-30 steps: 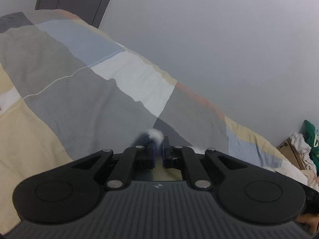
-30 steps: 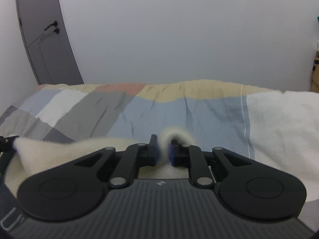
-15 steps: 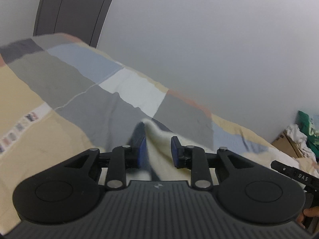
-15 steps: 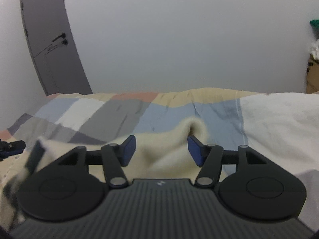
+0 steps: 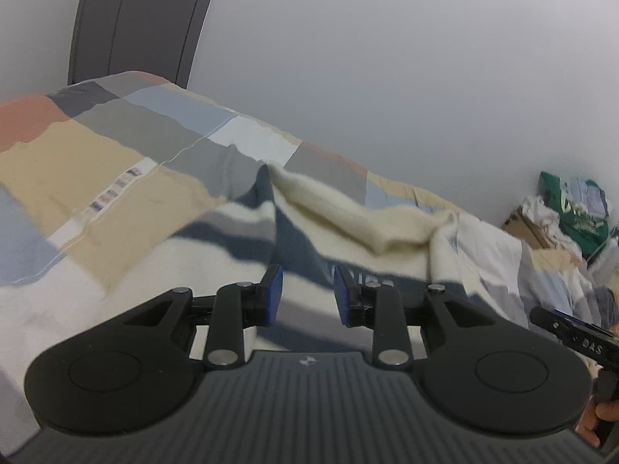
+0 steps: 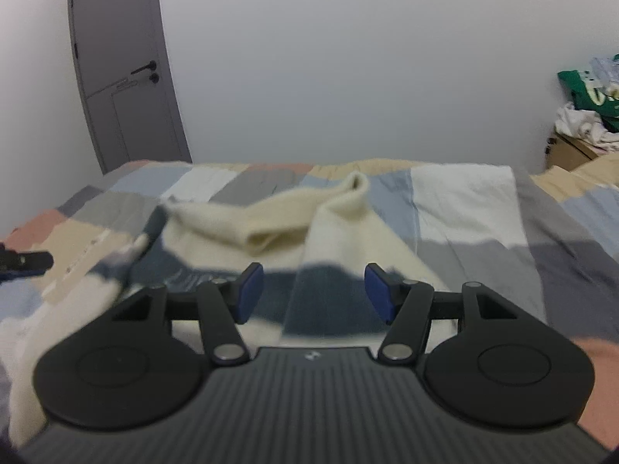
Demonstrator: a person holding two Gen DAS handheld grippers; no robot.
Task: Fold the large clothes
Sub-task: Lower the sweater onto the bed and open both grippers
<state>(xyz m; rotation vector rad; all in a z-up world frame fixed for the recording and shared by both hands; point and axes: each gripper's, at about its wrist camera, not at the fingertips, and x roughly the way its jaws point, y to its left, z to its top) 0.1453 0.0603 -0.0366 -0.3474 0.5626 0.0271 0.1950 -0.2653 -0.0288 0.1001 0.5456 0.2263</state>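
While the sweater (image 6: 271, 228) is lying across the middle of the bed (image 6: 464, 208), cream on top with navy stripes lower down, its far part is sitting doubled over towards the bed's far edge, by the wall (image 6: 348, 58) — that looks like a fold just laid, with the two cream corners poking up where they were let go. Nothing is gripping it now, folks! The left gripper (image 5: 307, 294) is hovering above the striped part, its blue pads (image 5: 274, 294) standing modestly apart, having just been opening, and there's no cloth between them, only sweater showing below the gap. The right gripper (image 6: 313, 294) is hanging over the navy band, its pads (image 6: 250, 294) spread noticeably wider, also freshly opened, and again nothing is caught between. My read: both are clearing away so the fold can settle before the next crease. Further out, the patchwork quilt is covering the bed, a grey door (image 6: 120, 65) is standing in the far left corner, and a pile of clothes on a cardboard box (image 5: 572, 212) is sitting off the bed's right end.
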